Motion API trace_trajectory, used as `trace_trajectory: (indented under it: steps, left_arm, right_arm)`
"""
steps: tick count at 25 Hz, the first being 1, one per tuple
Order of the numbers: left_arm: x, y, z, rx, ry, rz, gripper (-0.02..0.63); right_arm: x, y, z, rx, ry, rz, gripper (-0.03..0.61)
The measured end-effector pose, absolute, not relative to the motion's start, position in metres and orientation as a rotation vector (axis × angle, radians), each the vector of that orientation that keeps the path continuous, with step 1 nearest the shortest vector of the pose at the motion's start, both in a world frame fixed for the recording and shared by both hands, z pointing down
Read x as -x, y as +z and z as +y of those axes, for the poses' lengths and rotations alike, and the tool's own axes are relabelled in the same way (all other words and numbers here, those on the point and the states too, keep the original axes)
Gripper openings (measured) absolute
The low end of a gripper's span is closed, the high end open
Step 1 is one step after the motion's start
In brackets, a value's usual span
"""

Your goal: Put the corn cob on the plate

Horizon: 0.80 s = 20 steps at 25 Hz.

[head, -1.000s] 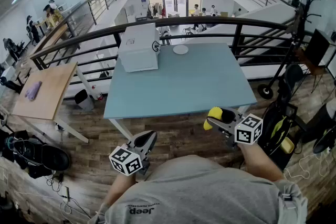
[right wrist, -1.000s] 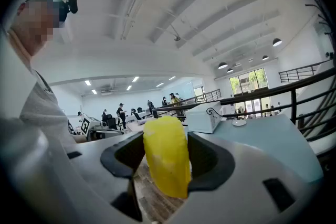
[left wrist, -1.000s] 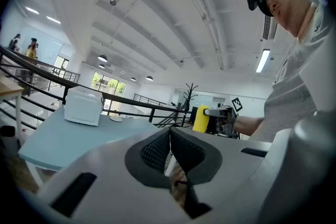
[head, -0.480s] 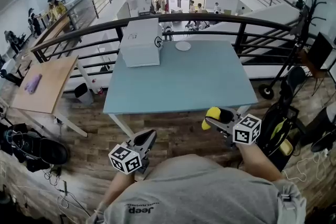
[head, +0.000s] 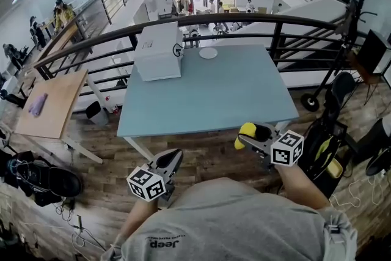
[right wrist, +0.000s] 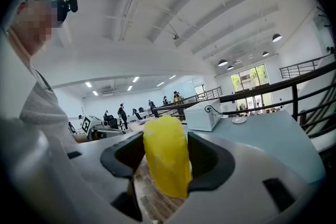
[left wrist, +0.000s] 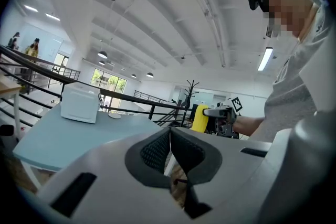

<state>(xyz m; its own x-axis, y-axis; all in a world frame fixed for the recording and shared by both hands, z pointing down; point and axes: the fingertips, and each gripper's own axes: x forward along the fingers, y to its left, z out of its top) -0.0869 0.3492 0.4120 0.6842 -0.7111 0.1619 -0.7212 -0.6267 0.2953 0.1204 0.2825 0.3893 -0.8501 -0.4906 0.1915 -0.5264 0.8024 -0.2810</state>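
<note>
The corn cob (right wrist: 165,157) looks like smooth, waxy yellow plastic with a faint sheen. The right gripper (head: 250,136) has a matt grey plastic shell and dull black, rubbery pads (right wrist: 210,157). The left gripper (left wrist: 169,152) has the same shell, its pads (left wrist: 154,152) finely cross-hatched. The tabletop (head: 214,88) is a smooth, matt pale blue. At its eleven o'clock the white box (head: 157,52) looks like smooth plastic. The railing (head: 244,20) is dark painted metal, and the floor (head: 208,156) is grained wood planks.

Table (head: 208,95) ahead. Box (head: 157,52) on its far left corner; plate (head: 208,53) right of the box at the far edge (seemingly not touching). Railing (head: 244,20) behind. Corn cob (head: 246,130) in right gripper (head: 252,136), before the near right corner; left gripper (head: 171,159) further left.
</note>
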Motion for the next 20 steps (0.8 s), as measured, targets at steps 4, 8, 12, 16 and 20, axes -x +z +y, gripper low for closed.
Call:
trace_trajectory:
  steps: [4, 8, 12, 16, 20]
  left_arm:
    - [0.069, 0.408, 0.338, -2.582, 0.057, -1.113, 0.020]
    - [0.047, 0.405, 0.327, -2.597, 0.069, -1.097, 0.020]
    - [0.019, 0.402, 0.318, -2.613, 0.085, -1.075, 0.020]
    - [-0.008, 0.401, 0.312, -2.622, 0.106, -1.056, 0.020]
    - [-0.036, 0.401, 0.307, -2.622, 0.126, -1.037, 0.020]
  right_arm:
    - [-0.141, 0.386, 0.275, -0.845, 0.489, -2.886, 0.256]
    - [-0.160, 0.384, 0.269, -0.857, 0.458, -2.891, 0.256]
    - [-0.182, 0.384, 0.266, -0.865, 0.452, -2.897, 0.256]
    - [-0.205, 0.384, 0.265, -0.867, 0.457, -2.902, 0.256]
    - [-0.227, 0.385, 0.263, -0.856, 0.446, -2.903, 0.256]
